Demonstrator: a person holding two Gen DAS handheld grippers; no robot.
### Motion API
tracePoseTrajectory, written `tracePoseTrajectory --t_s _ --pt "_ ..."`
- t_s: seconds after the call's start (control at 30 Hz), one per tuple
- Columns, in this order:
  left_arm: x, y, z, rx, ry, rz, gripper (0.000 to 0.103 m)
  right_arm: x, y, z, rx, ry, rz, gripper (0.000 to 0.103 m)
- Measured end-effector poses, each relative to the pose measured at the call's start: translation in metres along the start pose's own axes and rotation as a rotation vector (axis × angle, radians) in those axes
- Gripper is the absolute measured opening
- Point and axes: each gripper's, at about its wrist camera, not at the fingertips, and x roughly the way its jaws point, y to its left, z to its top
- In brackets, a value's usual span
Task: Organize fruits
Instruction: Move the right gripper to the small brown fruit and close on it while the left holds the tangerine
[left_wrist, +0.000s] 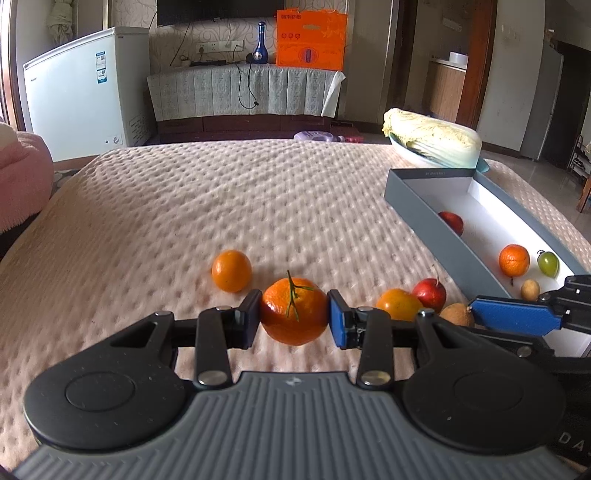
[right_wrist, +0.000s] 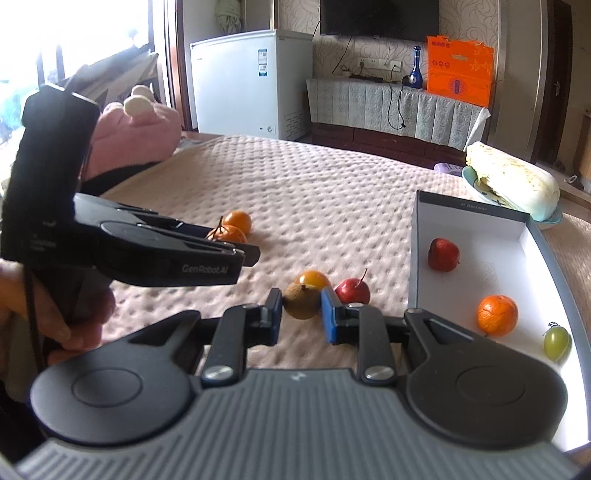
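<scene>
Left gripper (left_wrist: 294, 318) is pinched on a stemmed mandarin (left_wrist: 294, 311), which is held just over the bed (left_wrist: 258, 206), while the right gripper (right_wrist: 302, 311) is clamped on a small brown fruit (right_wrist: 301, 305). Both pieces are judged to be bound for the box (left_wrist: 424, 210), where a red fruit (left_wrist: 452, 222), an orange (left_wrist: 513, 260), a green fruit (left_wrist: 548, 263) and a small tan fruit (left_wrist: 530, 290) already lie.

For the step in hand, each fruit is best lifted clear of the quilted cover before it is carried sideways, so that nothing is dragged or rolled. The brown fruit is gripped near its middle, with the pads pressed on opposite flanks; that hold looks sound, though the round skin could slip if the wrist is rolled sharply. The box's near wall must be cleared from above, and the fruit should be lowered onto a bare patch of the white floor, away from the pieces inside, before the pinch is loosened. A drop from height is to be avoided, since round fruit would roll.

The two grippers are close together near the box, so one hand is better moved at a time. A yellow-orange fruit (right_wrist: 313, 279) and a red apple (right_wrist: 352, 290) just beyond the right gripper should not be knocked. Another orange (left_wrist: 231, 270) on the bed is left for afterwards. A cabbage (left_wrist: 432, 137) in a dish beyond the box is not concerned.
</scene>
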Motion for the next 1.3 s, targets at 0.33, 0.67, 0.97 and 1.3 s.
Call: tracePoseTrajectory --t_s 0.33,0.67,0.97,1.3 --pt "-0.006 -0.016 0.009 0.016 -0.023 -0.007 0.044 -0.014 -0.008 0.005 0.027 -0.03 0.013 0.026" --pt "-0.008 -0.029 0.016 0.029 -0.043 0.003 0.044 -0.032 -0.022 0.009 0.053 -0.078 0.001 0.026" --pt "-0.008 -0.044 0.02 0.038 -0.051 -0.009 0.044 -0.042 -0.031 0.008 0.062 -0.082 -0.006 0.026" --pt "-0.007 -0.062 0.025 0.042 -0.06 -0.033 0.044 -0.054 -0.044 0.005 0.082 -0.089 -0.027 0.026"
